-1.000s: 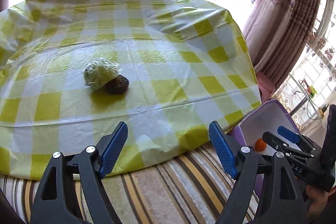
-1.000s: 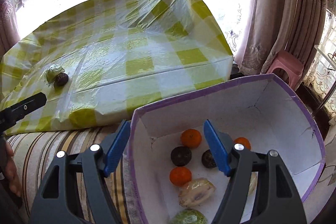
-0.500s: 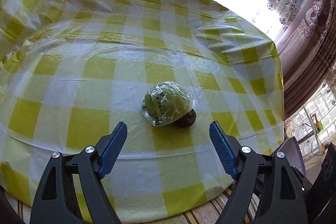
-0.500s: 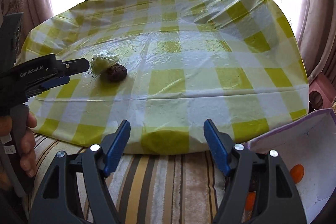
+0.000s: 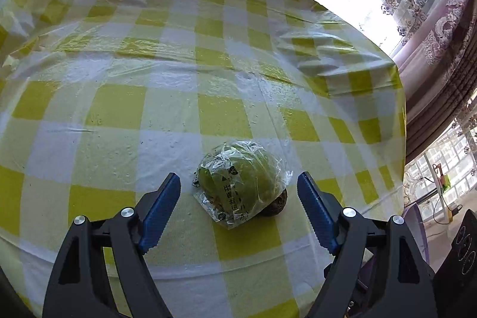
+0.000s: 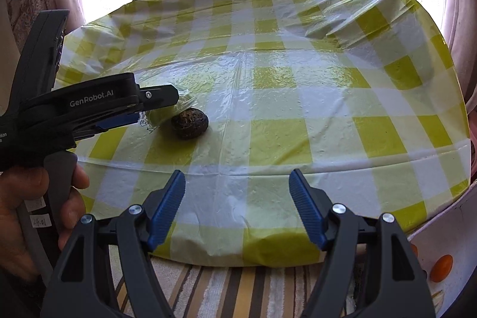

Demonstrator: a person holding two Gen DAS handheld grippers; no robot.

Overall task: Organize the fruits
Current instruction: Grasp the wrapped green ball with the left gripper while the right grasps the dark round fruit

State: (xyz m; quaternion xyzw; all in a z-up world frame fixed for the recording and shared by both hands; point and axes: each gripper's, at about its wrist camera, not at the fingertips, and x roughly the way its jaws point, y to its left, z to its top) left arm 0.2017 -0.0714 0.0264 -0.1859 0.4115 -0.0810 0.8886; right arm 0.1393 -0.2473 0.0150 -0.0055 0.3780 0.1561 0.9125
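A green fruit wrapped in clear plastic lies on the yellow-checked tablecloth, touching a dark brown wrinkled fruit behind its right side. My left gripper is open, its blue pads on either side of the wrapped fruit, just short of it. In the right wrist view the left gripper covers most of the wrapped fruit, with the dark fruit beside it. My right gripper is open and empty over the table's front edge.
A white box with a purple rim stands low at the right, with an orange fruit inside. A striped cloth lies below the table edge. Curtains and bright windows stand behind the table.
My left gripper has moved forward to the wrapped fruit, which now sits between its pads. My right gripper has swung left from the box and closer to the table.
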